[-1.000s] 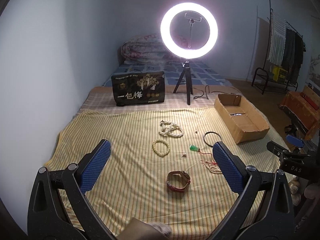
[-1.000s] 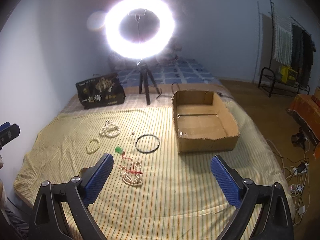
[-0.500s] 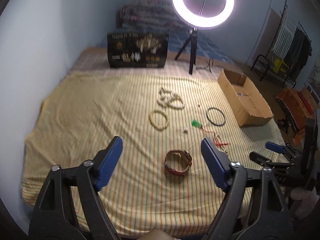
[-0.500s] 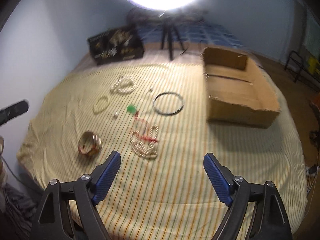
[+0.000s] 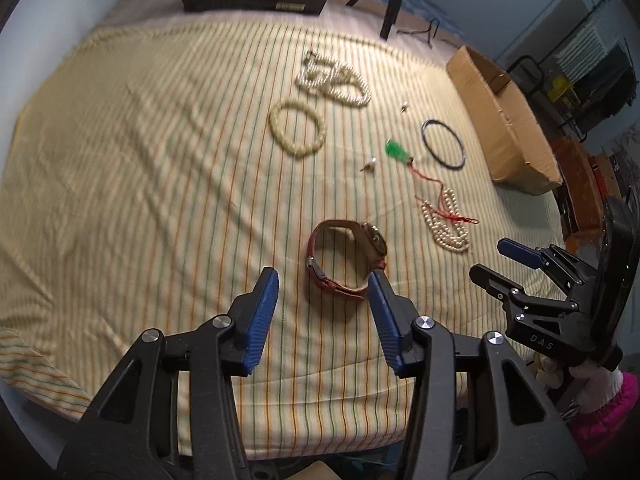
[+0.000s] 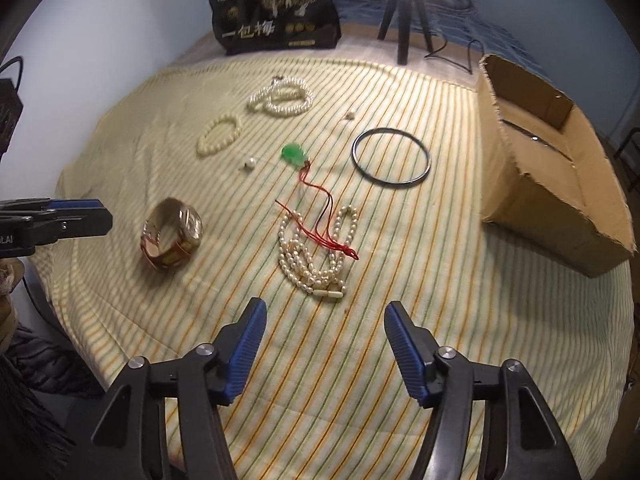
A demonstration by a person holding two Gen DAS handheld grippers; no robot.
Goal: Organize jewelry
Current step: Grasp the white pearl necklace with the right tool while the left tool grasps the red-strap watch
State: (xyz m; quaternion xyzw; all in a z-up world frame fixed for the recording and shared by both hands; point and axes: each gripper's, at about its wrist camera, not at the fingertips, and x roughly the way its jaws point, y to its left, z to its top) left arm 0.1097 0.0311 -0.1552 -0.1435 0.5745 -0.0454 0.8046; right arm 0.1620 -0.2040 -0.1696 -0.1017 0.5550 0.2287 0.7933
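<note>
Jewelry lies on a yellow striped cloth (image 5: 140, 200). A red-strapped watch (image 5: 346, 258) (image 6: 172, 238) rests just ahead of my left gripper (image 5: 323, 280), whose jaws are closing with nothing between them. A heap of pearl beads with a red cord (image 6: 316, 248) (image 5: 446, 222) sits just beyond my right gripper (image 6: 325, 312); its jaws are also closing on nothing. Farther off lie a green pendant (image 6: 295, 154), a dark thin bangle (image 6: 391, 158), a cream bead bracelet (image 5: 297, 128) and a pearl necklace (image 5: 336, 80).
An open cardboard box (image 6: 560, 184) (image 5: 500, 120) stands at the right edge of the cloth. A black printed bag (image 6: 276, 20) and a tripod (image 6: 404, 16) stand at the back. Two small loose beads (image 6: 249, 164) lie among the jewelry. A pink sleeve (image 5: 600, 412) shows at right.
Both grippers have dropped and tilted down toward the cloth, and their jaws have narrowed. The ring light has left both views. The watch and pearl heap now look much closer.
</note>
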